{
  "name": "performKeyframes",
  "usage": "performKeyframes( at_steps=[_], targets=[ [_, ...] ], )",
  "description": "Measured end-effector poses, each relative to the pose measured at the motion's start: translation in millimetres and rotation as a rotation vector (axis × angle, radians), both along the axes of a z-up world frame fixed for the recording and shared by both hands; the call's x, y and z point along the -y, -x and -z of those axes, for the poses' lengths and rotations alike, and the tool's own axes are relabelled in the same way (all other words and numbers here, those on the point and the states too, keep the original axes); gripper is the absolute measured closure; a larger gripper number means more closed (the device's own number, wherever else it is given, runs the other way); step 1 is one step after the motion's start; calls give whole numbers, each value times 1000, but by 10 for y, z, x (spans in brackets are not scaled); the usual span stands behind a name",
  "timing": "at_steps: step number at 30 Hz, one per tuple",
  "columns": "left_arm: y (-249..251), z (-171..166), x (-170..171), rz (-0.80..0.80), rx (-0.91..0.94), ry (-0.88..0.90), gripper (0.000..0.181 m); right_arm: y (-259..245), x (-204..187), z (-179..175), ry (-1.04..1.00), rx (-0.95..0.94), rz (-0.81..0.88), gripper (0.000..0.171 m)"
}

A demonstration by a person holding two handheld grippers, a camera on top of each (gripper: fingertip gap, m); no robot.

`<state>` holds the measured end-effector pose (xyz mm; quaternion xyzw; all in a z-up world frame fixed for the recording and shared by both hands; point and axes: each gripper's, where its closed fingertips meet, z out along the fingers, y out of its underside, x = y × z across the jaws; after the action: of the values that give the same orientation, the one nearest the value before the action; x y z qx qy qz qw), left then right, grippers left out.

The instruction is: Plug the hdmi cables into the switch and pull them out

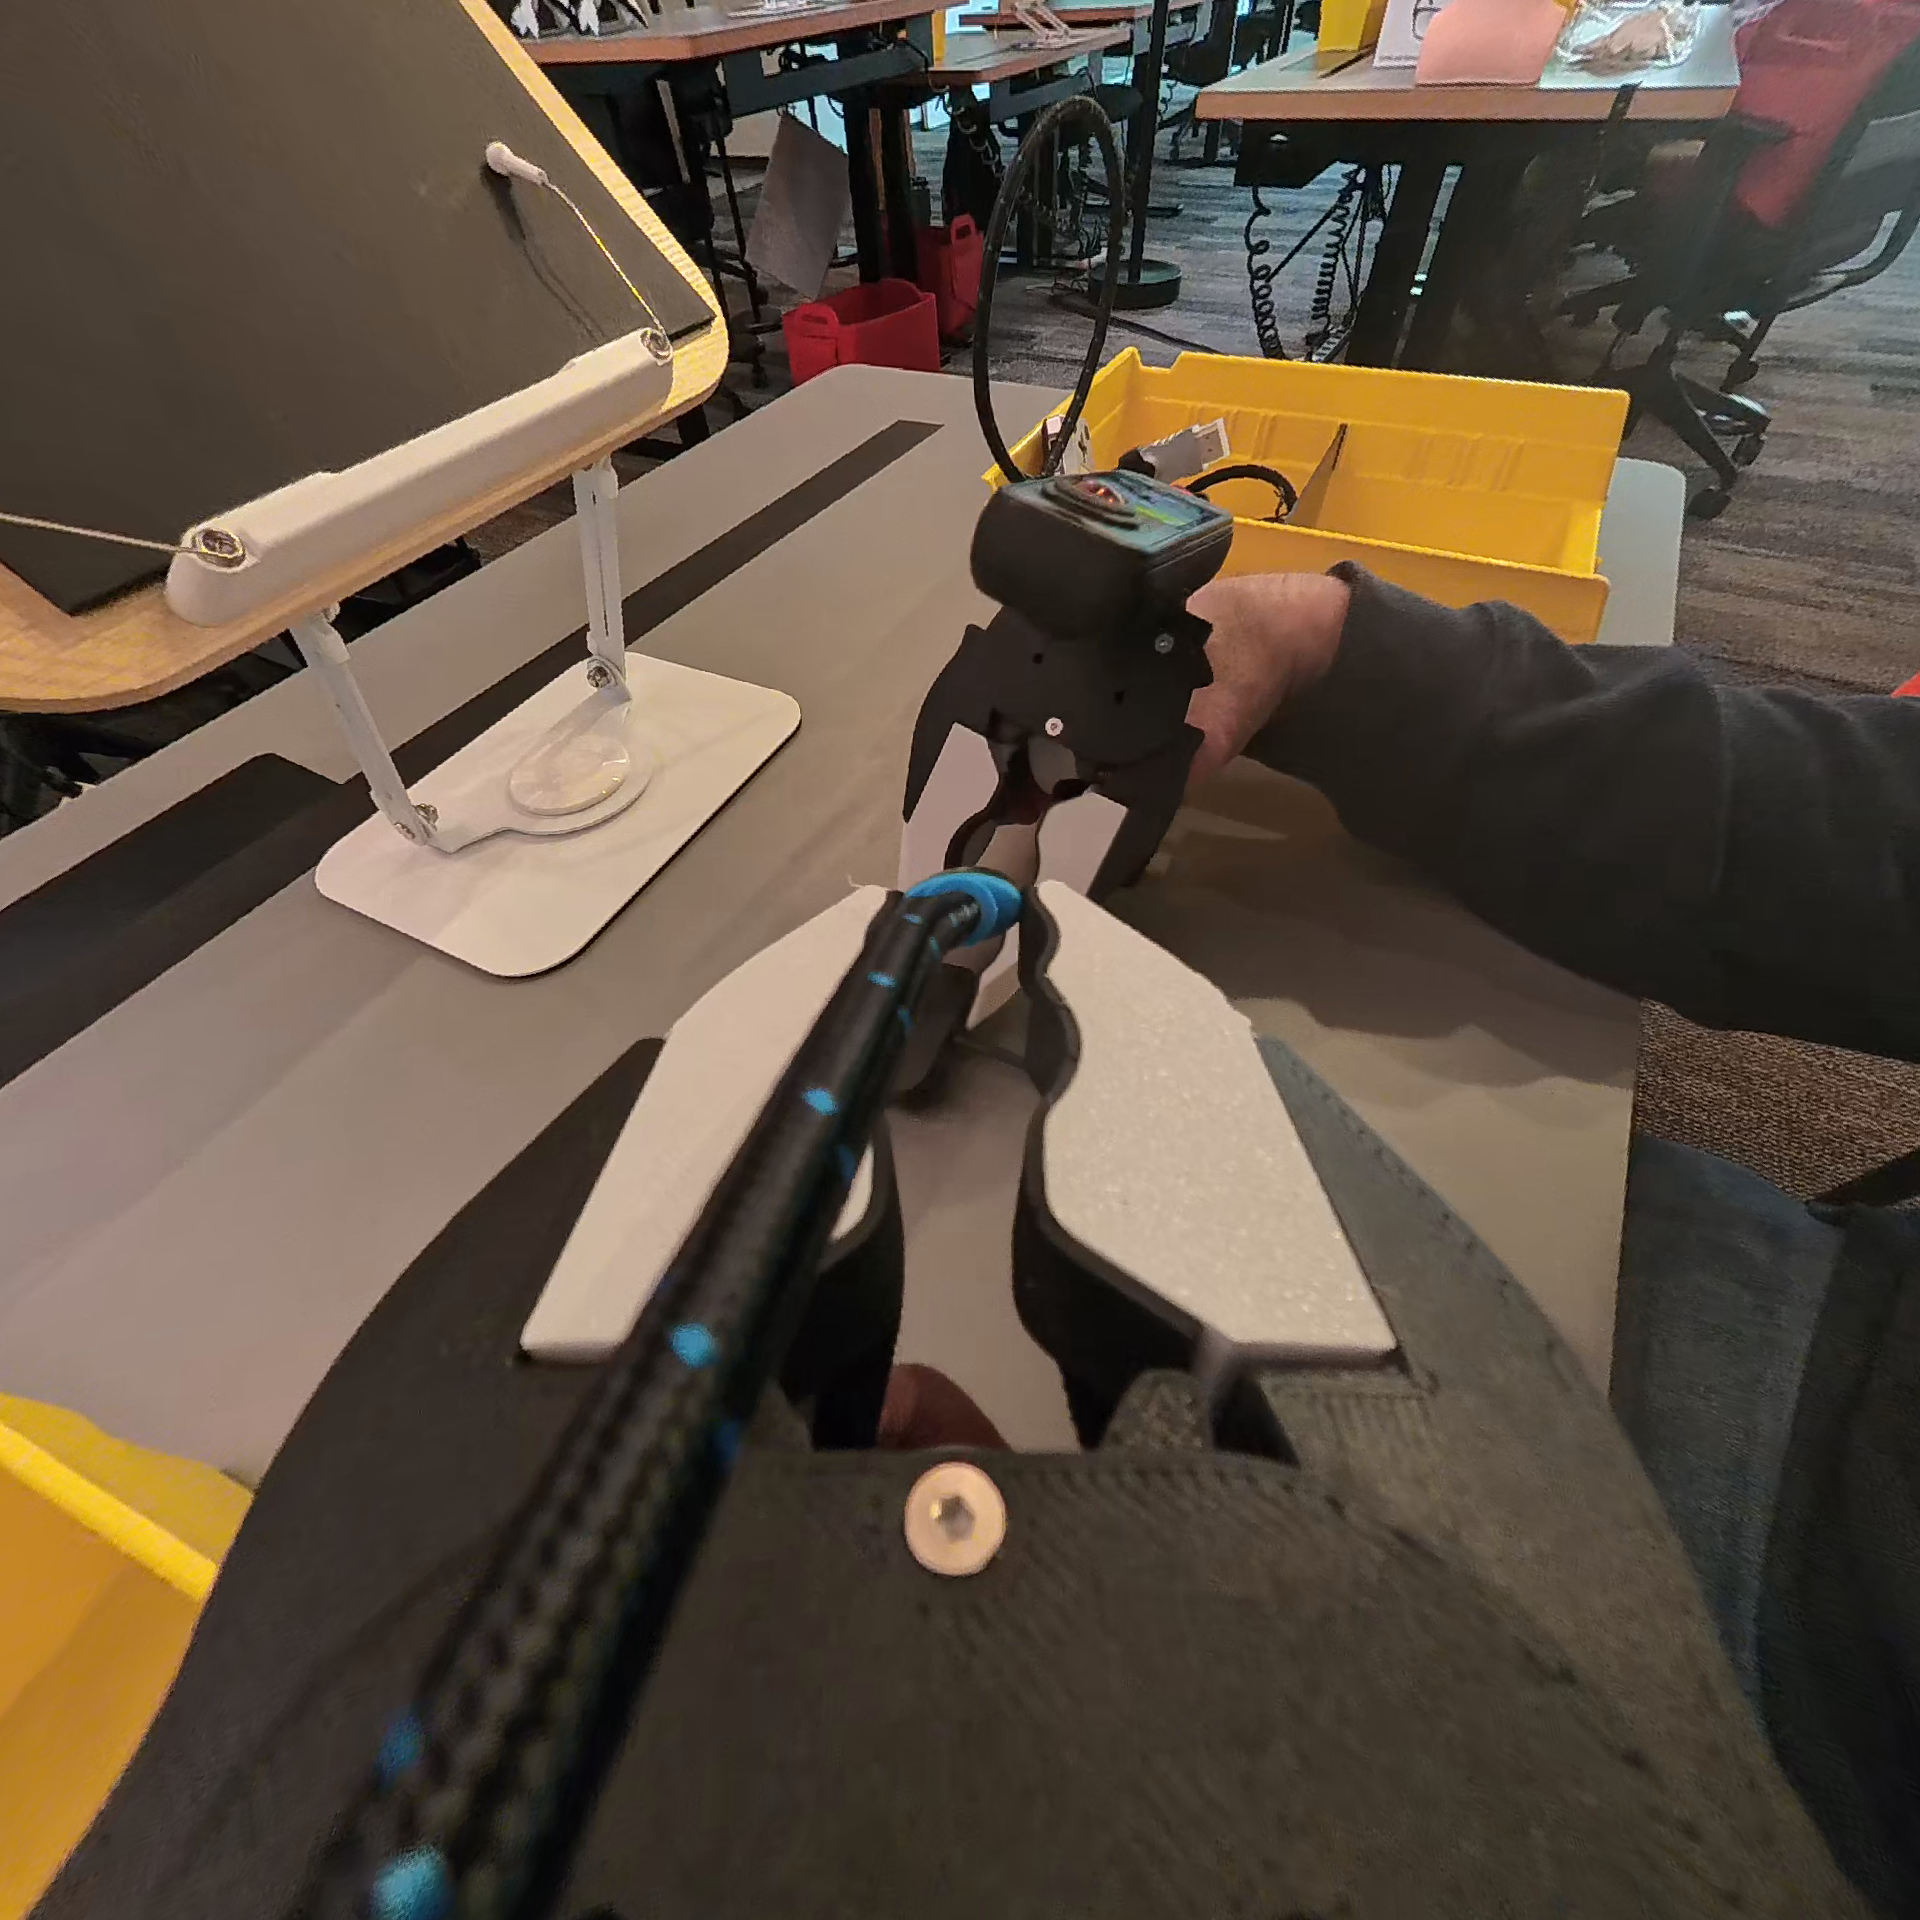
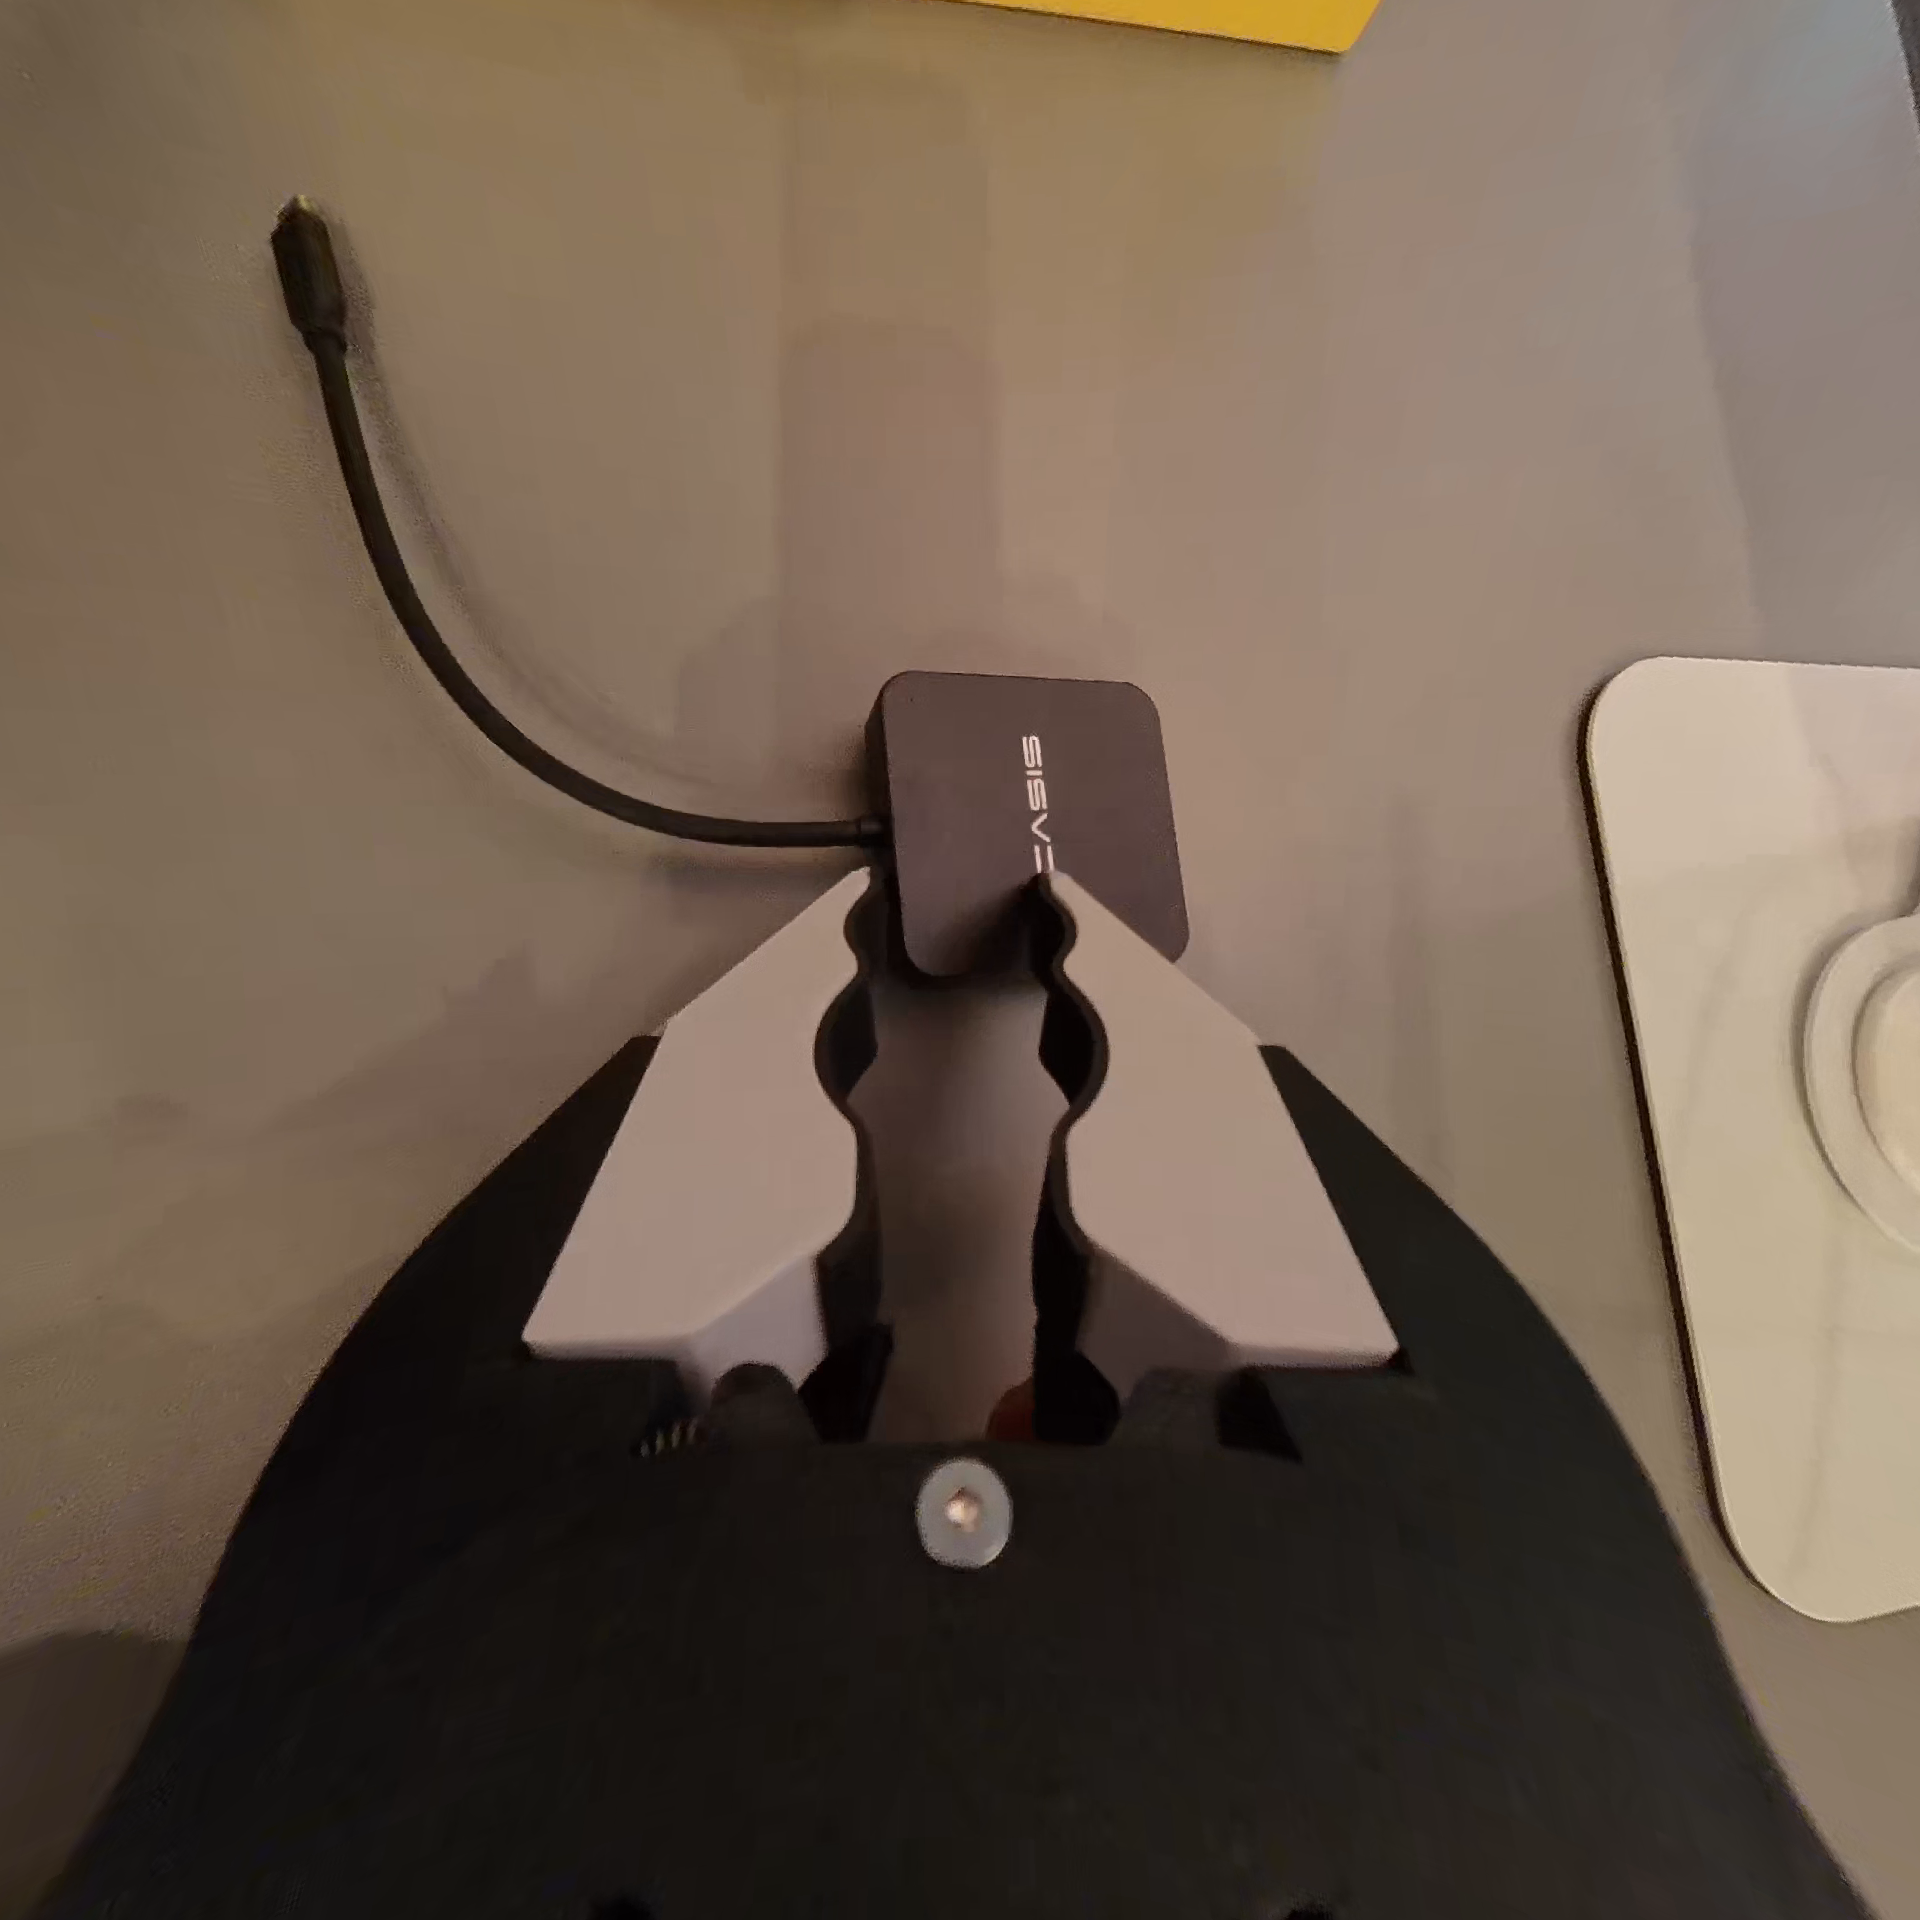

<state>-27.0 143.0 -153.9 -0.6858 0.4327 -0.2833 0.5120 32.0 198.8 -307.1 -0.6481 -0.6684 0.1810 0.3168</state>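
Observation:
My left gripper (image 1: 966, 899) is shut on a black braided HDMI cable with blue flecks (image 1: 727, 1247). The cable's blue end sits between the fingertips, and the cable runs back over the left finger. My right gripper (image 2: 951, 883) points down at a small black square switch (image 2: 1060, 790) on the grey table. Its jaws stand apart: the switch's near corner lies between them and the right fingertip is over the switch's top. The switch's short black pigtail (image 2: 416, 603) curves away to the left. In the left wrist view the right gripper (image 1: 1013, 862) is just beyond my left fingertips.
A tilted wooden stand on a white base plate (image 1: 561, 821) is left of the grippers; the plate also shows in the right wrist view (image 2: 1766, 1039). A yellow bin (image 1: 1403, 468) holding cables sits behind, another yellow bin (image 1: 83, 1558) at near left. A dark sleeve (image 1: 1558, 810) crosses from the right. My hands' fingertips stand some 20 centimetres from each other.

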Motion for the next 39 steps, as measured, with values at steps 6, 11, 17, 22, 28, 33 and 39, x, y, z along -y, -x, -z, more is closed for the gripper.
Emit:
performKeyframes(
  at_steps=[6,11,17,22,28,33,39],
  targets=[
    [-2,-5,0,1,0,-1,161,-24,-49,42,5,15,19,171],
    [3,-12,0,2,2,-2,161,85,66,-103,-66,-42,-63,153],
    [5,-15,0,2,1,-2,161,171,341,106,-5,63,-173,148],
    [-13,-1,8,8,-2,1,161,284,404,140,84,30,-178,163],
    [-20,-35,23,9,0,-8,161,321,419,115,119,-6,-186,169],
    [21,-118,18,1,14,-23,161,392,453,-214,155,-168,-193,171],
    [92,-289,8,-14,39,-52,161,321,368,-803,197,-440,-154,171]
  ],
)
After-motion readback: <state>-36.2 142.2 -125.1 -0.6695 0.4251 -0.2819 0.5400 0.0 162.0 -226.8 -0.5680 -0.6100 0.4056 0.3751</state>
